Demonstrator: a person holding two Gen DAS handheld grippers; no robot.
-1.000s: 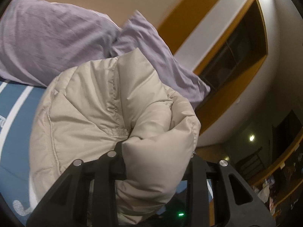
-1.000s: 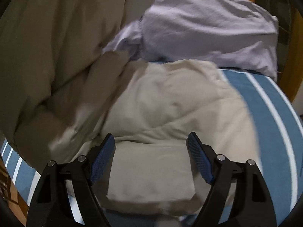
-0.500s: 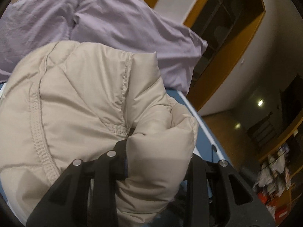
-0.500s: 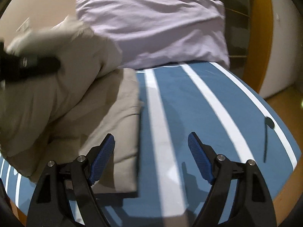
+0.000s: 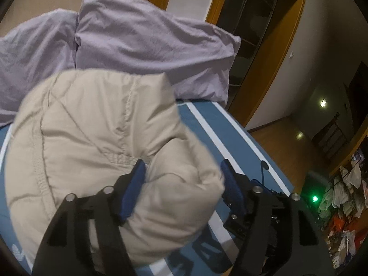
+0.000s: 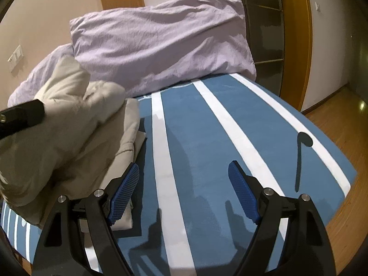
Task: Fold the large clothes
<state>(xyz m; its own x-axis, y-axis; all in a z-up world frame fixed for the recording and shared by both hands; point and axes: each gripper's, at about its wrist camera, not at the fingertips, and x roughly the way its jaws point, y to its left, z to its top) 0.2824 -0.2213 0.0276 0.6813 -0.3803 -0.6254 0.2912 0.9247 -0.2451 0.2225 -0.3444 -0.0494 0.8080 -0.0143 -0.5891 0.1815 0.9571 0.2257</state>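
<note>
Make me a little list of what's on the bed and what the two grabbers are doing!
surface: bed with a blue and white striped cover
garment: puffy beige jacket, bunched up on the cover
pillows: two lilac pillows at the far end of the bed
left gripper: jaws opening, a fold of the jacket between them
right gripper: open, nothing between its jaws, over bare cover beside the jacket
floor: wooden floor beyond the bed's edge

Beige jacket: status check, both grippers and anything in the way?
Left gripper opening, beige jacket bunched between its pads. Right gripper open, empty over striped bedspread. Purple pillows just behind the jacket.
</note>
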